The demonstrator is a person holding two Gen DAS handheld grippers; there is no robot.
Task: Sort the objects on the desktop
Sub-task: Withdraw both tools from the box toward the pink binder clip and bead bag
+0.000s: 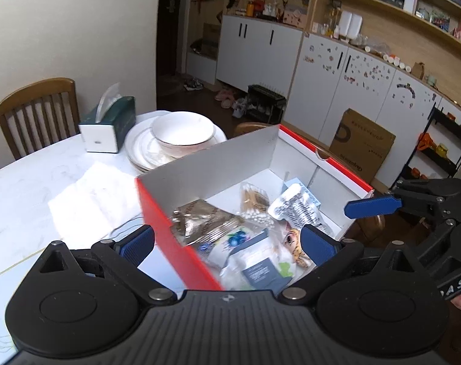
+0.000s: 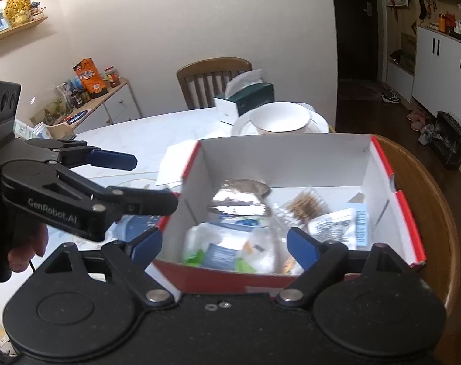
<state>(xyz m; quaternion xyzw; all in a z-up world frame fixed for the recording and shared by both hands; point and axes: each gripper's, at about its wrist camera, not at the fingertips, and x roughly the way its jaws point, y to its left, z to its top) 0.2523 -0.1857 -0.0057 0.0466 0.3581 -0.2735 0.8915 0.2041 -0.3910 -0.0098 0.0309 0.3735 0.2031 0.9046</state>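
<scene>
A red-and-white cardboard box [image 1: 218,164] [image 2: 279,161] stands at the table's edge, holding several small items. Among them are a bag of cotton swabs [image 1: 256,203] [image 2: 306,206], a blister pack [image 1: 294,206], a brown patterned pouch [image 1: 200,219] [image 2: 239,194] and a dark blue card [image 1: 262,272]. My left gripper [image 1: 228,243] is open above the box's near left corner, its jaws astride the red wall, pressing on nothing. My right gripper [image 2: 224,245] is open over the box's near wall and holds nothing. Each gripper shows in the other's view: right finger [image 1: 373,206], left gripper [image 2: 145,182].
On the white marble table [image 1: 23,188] lie a sheet of white paper [image 1: 90,200], a green tissue box [image 1: 108,127] and a bowl on stacked plates [image 1: 183,132]. A wooden chair [image 1: 37,112] stands behind; another chair back [image 2: 437,213] curves right of the box.
</scene>
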